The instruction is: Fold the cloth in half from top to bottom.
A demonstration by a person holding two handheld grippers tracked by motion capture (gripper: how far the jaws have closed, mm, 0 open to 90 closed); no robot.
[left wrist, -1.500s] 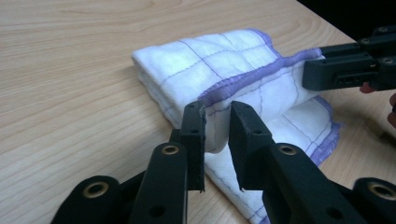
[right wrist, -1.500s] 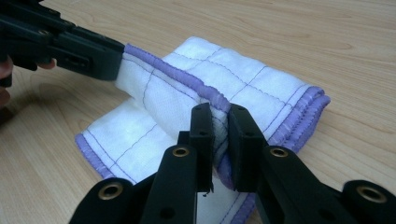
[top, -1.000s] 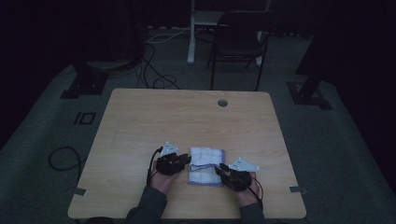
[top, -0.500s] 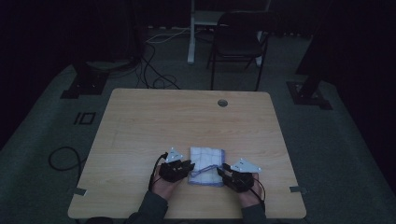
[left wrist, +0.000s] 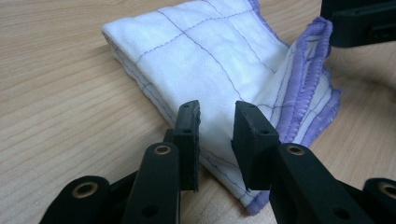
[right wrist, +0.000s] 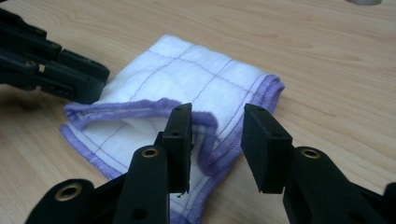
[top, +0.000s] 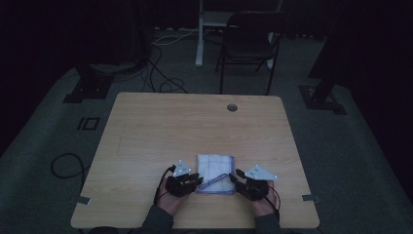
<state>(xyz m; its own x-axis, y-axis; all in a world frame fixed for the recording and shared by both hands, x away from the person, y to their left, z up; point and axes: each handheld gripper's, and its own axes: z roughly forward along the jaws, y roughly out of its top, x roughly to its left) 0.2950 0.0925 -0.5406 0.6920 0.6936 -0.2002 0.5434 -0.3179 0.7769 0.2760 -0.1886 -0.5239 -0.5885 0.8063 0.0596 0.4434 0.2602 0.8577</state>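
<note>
Left gripper (left wrist: 215, 126) and right gripper (right wrist: 215, 133) both part-open, empty, flanking folded cloth (top: 215, 174) on bare table (top: 160, 131).

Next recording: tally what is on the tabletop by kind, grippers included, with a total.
Folded white cloth with purple trim: 1
Handheld two-jaw grippers: 2, the left gripper at the cloth's left edge, the right gripper at its right edge, both with jaws apart
Round cable hole in the table: 1
Total: 4
</note>
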